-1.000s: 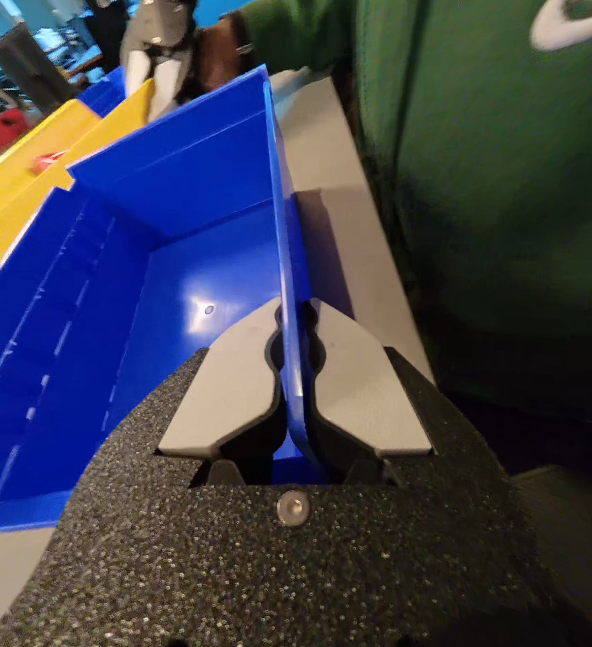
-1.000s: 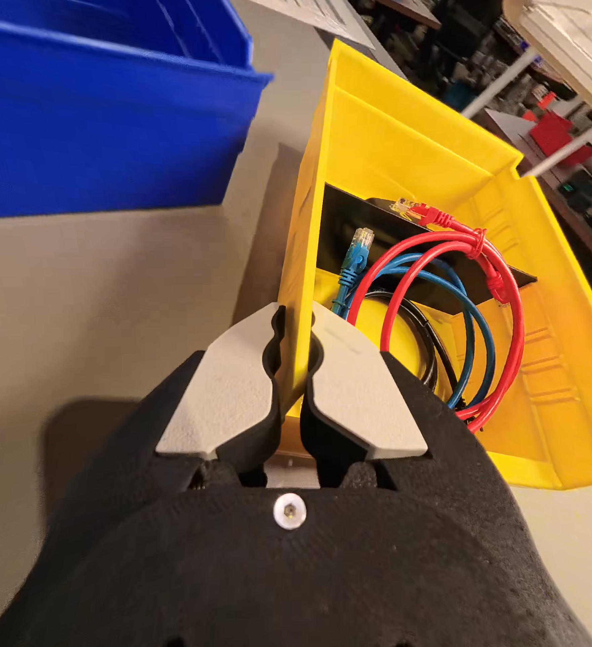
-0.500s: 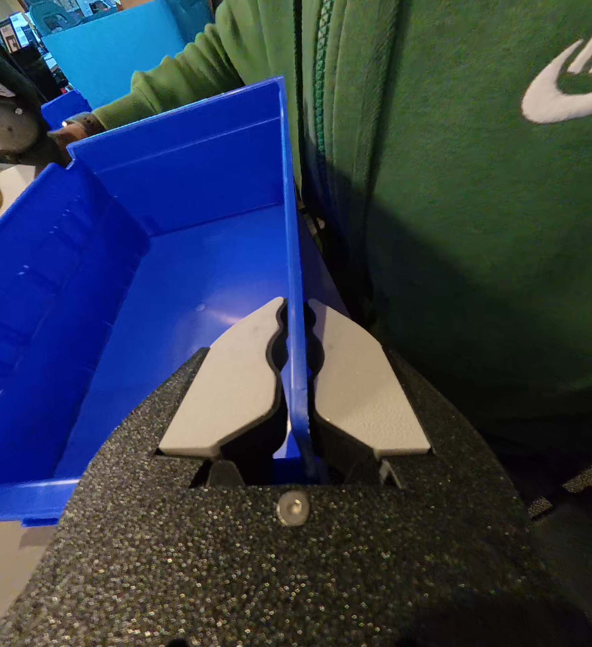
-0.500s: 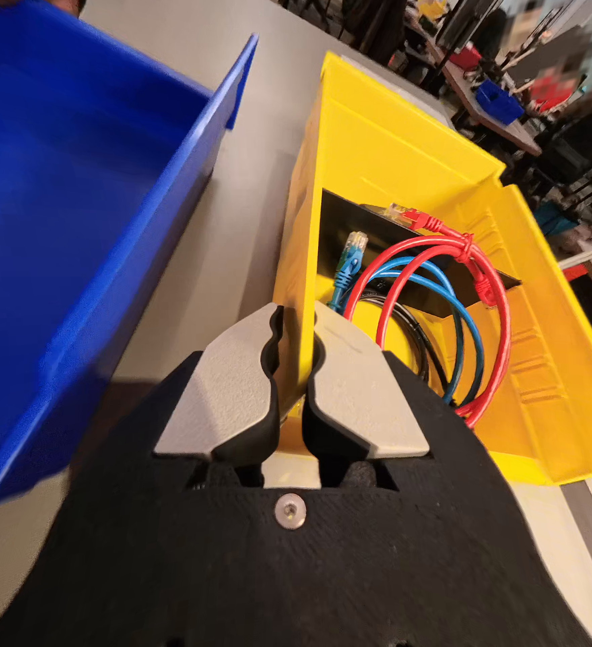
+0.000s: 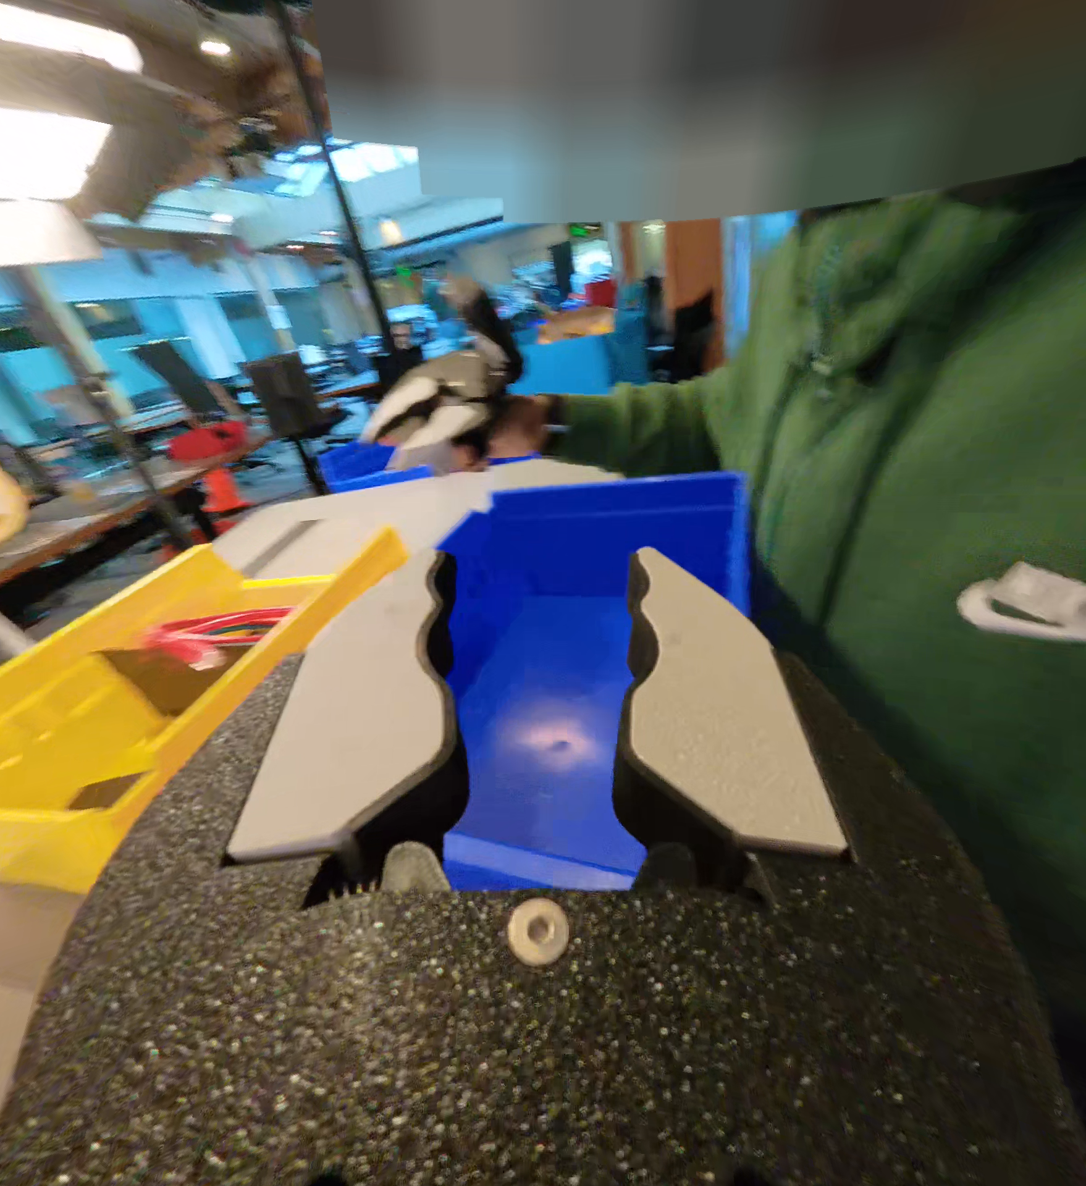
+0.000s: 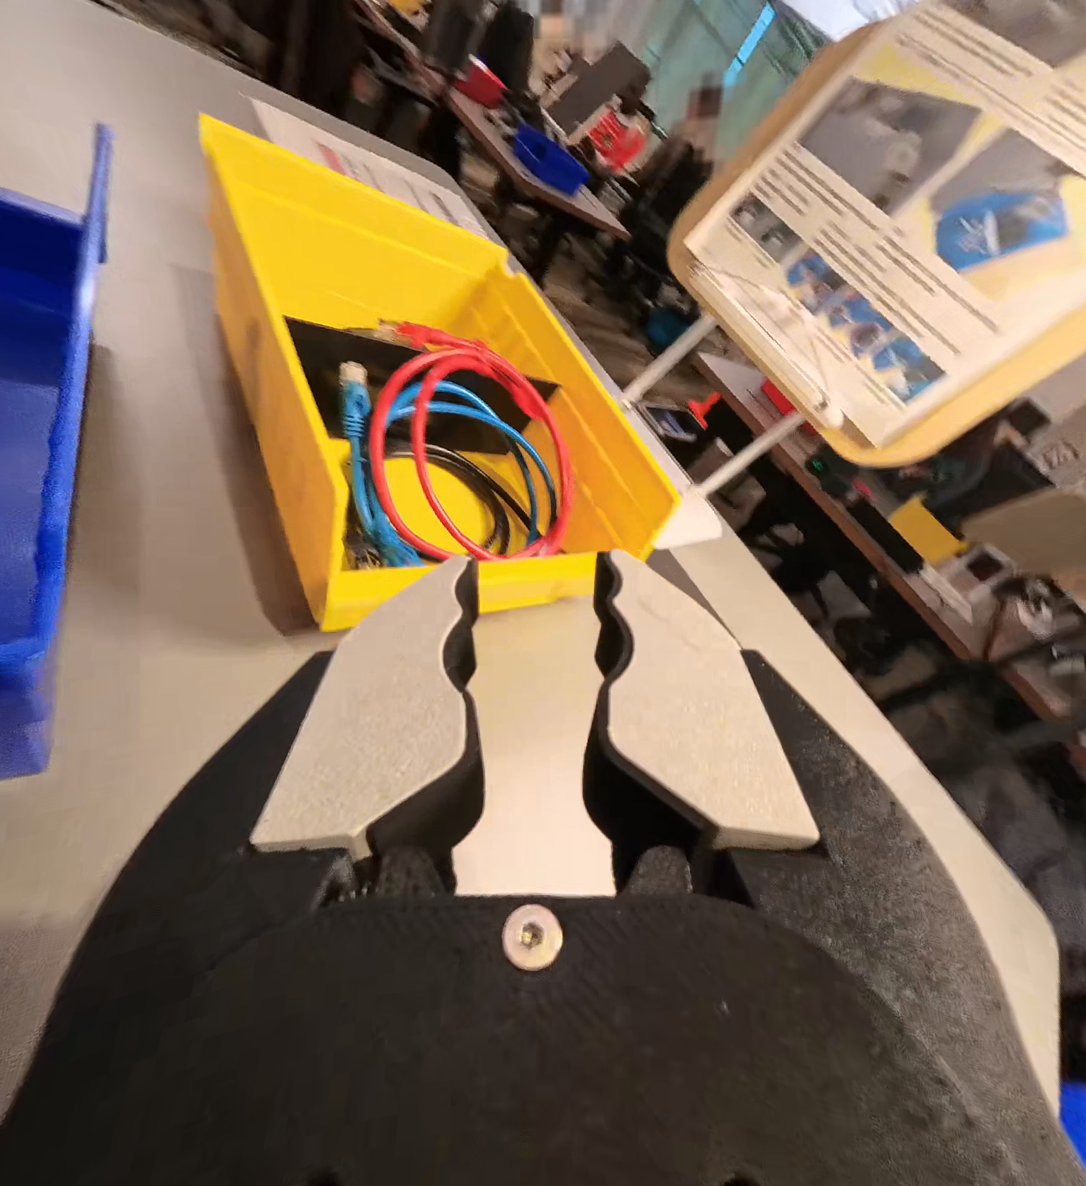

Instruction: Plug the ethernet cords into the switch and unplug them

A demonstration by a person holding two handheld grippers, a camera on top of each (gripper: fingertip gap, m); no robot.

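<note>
Grey counter [image 6: 162,513] carries two bins beneath a blurred workshop background. Inside the yellow bin [image 6: 348,257], at 12 o'clock from the right gripper [image 6: 535,565], lie three coiled cords: one red cord [image 6: 560,449], one blue cord [image 6: 357,443] and one black cord [image 6: 495,494] (largely hidden under the others). A black slab [image 6: 463,423] beneath them may be the switch; I cannot tell. One blue bin [image 6: 14,398] sits at 9 o'clock, cut off by the frame. Both grippers are spread wide, holding nothing; the left gripper [image 5: 537,558] hangs over the blue bin, with a green sleeve [image 5: 643,417] at 1 o'clock.
</note>
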